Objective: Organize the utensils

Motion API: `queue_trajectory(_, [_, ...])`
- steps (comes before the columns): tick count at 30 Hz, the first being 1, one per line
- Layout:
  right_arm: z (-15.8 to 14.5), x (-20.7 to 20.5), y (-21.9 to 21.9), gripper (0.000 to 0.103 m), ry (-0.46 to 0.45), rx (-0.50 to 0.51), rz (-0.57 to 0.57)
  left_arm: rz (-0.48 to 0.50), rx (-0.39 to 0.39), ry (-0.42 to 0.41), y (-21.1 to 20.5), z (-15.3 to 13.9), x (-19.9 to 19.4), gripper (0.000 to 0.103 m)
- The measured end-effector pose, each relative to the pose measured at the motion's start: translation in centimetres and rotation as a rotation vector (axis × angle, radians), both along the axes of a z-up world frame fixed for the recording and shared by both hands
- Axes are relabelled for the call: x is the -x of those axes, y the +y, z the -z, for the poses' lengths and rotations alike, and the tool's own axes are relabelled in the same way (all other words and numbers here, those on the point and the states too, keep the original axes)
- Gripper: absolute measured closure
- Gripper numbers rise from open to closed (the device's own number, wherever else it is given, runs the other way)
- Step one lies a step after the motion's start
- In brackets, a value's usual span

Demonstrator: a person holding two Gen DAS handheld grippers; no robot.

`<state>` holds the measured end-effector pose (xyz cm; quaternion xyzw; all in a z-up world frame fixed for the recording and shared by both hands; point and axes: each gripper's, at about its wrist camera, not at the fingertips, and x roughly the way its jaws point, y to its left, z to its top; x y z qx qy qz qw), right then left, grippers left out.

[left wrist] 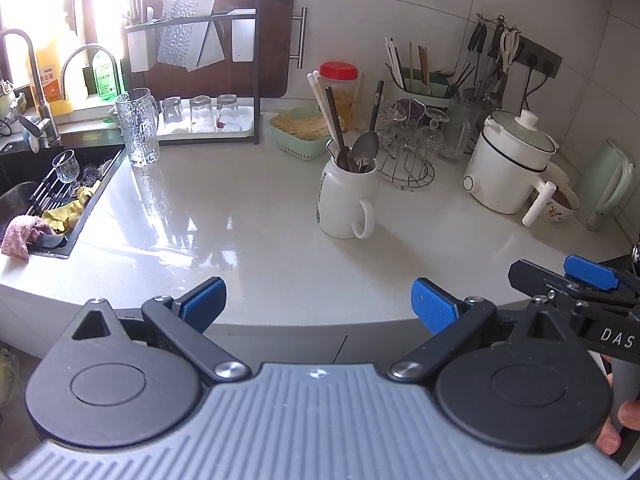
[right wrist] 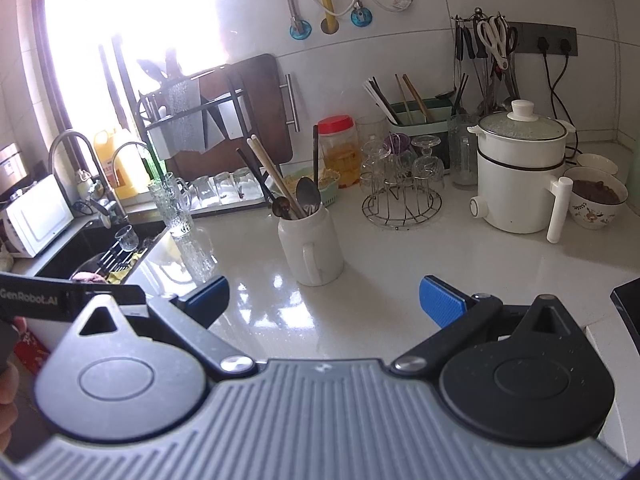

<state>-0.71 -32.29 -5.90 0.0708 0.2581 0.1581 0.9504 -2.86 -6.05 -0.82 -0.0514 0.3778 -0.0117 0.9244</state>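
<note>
Domestic kitchen, in active use. Evidenced by a white countertop (left wrist: 240,216) with inset black sink (left wrist: 24,184) and curved faucet (left wrist: 28,76), dish rack (left wrist: 192,64) over upturned glasses (left wrist: 200,114), electric cooking pot (left wrist: 508,164), hanging scissors and tools (right wrist: 488,48), wall sockets (right wrist: 554,44), and a white mug (left wrist: 346,200) stuffed with spoons and chopsticks.

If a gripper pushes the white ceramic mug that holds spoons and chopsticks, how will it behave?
The white ceramic mug probably slides easily on the glossy white countertop. Its tall leaning chopsticks may rattle or make it top-heavy. Ceramic likely chips if tipped.
</note>
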Motion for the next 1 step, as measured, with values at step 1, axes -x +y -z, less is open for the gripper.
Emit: queue_trajectory(1, [0.0, 0.02, 0.03, 0.0, 0.001, 0.002, -0.002, -0.002, 0.001, 0.0, 0.03, -0.05, 0.03, 0.002])
